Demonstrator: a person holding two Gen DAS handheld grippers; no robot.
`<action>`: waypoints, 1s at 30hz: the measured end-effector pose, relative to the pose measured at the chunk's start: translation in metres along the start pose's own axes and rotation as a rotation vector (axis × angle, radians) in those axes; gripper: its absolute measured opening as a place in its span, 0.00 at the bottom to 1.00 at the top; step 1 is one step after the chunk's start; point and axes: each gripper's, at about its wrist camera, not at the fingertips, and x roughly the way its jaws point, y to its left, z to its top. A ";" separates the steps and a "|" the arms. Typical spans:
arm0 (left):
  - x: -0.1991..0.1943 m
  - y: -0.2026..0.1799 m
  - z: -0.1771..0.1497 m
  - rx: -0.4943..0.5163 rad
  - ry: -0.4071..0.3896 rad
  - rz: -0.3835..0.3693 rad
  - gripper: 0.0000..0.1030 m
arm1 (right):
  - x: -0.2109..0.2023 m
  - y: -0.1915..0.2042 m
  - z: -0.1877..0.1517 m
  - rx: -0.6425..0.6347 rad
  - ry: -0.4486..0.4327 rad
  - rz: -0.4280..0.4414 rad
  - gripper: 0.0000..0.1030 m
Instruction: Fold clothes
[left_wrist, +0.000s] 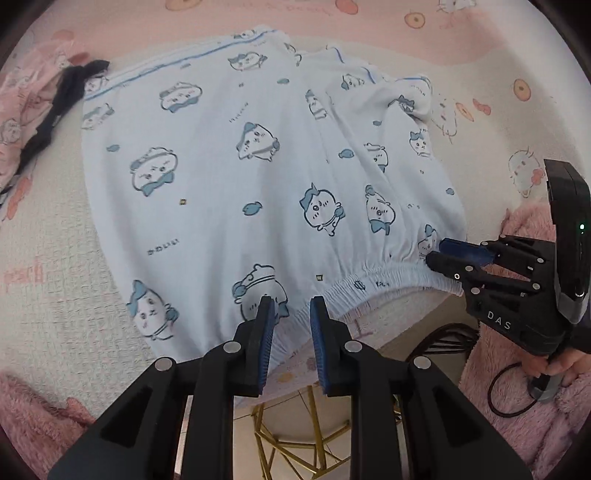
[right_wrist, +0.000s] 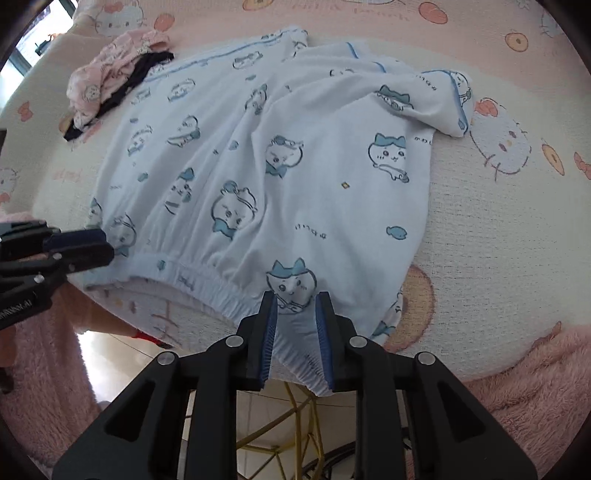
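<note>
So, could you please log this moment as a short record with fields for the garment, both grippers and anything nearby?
garment: light blue printed shorts spread flat on the pink patterned table cover, elastic waistband at the near edge
left gripper: jaws apart, straddling the waistband
right gripper: jaws apart, straddling the waistband
nearby: pink garment and black item beyond the shorts
fold: not yet begun
</note>
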 end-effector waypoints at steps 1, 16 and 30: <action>0.007 -0.002 -0.002 0.022 0.022 0.030 0.20 | 0.002 -0.008 0.002 0.017 0.003 -0.022 0.20; -0.023 -0.020 0.021 0.027 -0.056 -0.116 0.21 | -0.048 -0.079 0.035 0.287 -0.127 0.144 0.21; 0.019 -0.036 0.256 0.108 -0.211 -0.037 0.23 | -0.009 -0.205 0.127 0.342 -0.064 -0.033 0.22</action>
